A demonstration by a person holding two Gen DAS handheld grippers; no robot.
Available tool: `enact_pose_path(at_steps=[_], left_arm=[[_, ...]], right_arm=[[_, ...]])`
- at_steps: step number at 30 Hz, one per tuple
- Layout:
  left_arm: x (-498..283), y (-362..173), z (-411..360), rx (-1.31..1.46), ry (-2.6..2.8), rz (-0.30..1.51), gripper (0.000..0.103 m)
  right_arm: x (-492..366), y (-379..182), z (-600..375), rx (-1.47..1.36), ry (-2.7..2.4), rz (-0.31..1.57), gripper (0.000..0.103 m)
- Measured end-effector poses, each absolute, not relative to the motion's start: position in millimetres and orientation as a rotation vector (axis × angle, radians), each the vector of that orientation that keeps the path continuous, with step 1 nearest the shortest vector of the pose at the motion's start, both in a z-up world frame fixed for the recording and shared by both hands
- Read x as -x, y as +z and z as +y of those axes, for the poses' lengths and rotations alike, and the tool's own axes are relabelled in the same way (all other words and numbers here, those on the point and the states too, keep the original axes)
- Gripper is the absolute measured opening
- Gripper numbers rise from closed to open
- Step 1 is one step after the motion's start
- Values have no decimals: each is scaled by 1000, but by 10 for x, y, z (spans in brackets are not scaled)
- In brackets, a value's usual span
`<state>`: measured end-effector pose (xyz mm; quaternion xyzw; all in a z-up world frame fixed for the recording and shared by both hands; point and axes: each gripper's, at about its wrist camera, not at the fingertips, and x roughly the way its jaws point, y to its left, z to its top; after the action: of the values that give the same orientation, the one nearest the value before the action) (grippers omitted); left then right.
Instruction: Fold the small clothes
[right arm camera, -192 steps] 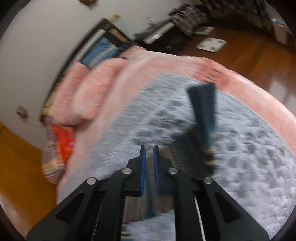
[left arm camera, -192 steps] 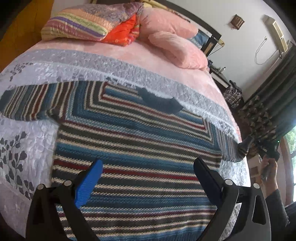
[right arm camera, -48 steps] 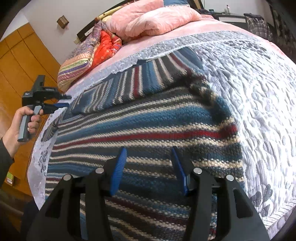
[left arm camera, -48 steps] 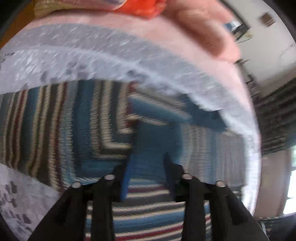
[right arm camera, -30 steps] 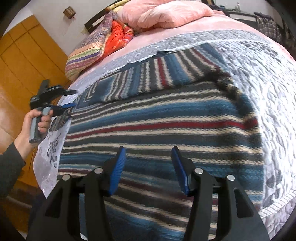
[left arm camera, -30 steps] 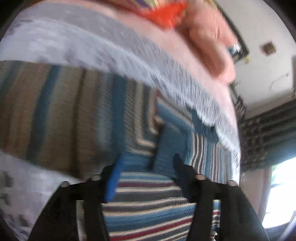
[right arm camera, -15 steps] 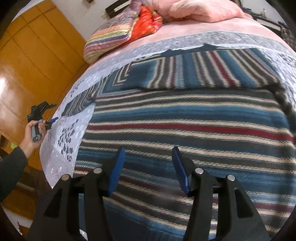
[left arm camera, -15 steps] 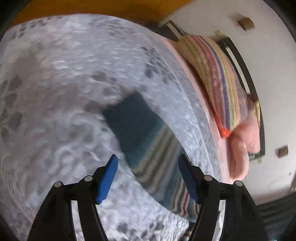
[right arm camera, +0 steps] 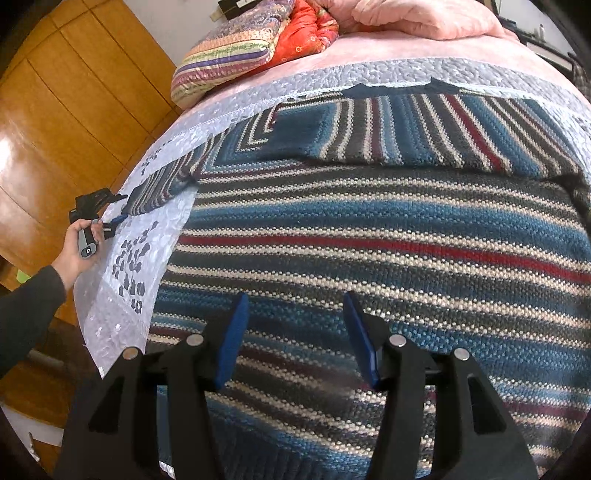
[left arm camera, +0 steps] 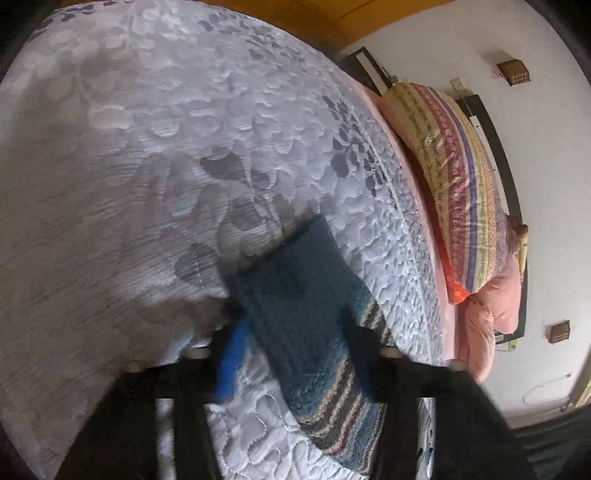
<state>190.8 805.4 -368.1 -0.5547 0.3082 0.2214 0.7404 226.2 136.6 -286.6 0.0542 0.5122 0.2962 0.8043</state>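
A blue, grey, cream and red striped knit sweater (right arm camera: 369,251) lies flat on the grey quilt (left arm camera: 147,147). One sleeve is folded across its chest (right arm camera: 424,129). The other sleeve (right arm camera: 159,188) stretches out left to the bed's edge. In the left wrist view that sleeve's plain blue cuff (left arm camera: 295,280) lies between the fingers of my left gripper (left arm camera: 295,323), which stands open around it. The right wrist view shows a hand holding the left gripper (right arm camera: 116,208) at the cuff. My right gripper (right arm camera: 297,328) hovers open over the sweater's lower body, holding nothing.
A striped pillow (left arm camera: 454,177) and pink pillows (right arm camera: 424,18) lie at the head of the bed. An orange cushion (right arm camera: 306,33) is beside them. A wooden wardrobe (right arm camera: 74,92) stands past the bed's left edge, close to the cuff.
My left gripper left the sleeve folded on the chest, swung out to the other sleeve and closed in until the cuff lies between its open fingers. The right gripper opened earlier and drifted left.
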Motion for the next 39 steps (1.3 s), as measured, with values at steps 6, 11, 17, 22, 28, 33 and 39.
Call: enact_pose_path(at_steps=[6,11,17,22,28,33,39], left_arm=[[-1902,-3606,8046,1180,501,684,8],[-1979,-3032,7882,1112,425,600,7],[-2202,-1951,7402,945,272,507,7],[-2462,-1298,6842,842,164,490,7],[-2870,-1028,6049,716,87,539,7],[-3181,-1125,5357,650,39,600,7],[-3554,-1443,4473,550,-24,699,7]], right_arm=[[-2257,-2860,1365,-122,635,1096,53],[-2247,-2783,1319,-132,637,1078,53],[-2215,-2650,1187,-180,632,1055,53],[-2166,-2510,1042,-204,629,1017,53],[-2141,-2421,774,-218,610,987,53],[-2164,-2484,483,-268,578,994,54],[-2188,-2559,208,-307,542,997,54]])
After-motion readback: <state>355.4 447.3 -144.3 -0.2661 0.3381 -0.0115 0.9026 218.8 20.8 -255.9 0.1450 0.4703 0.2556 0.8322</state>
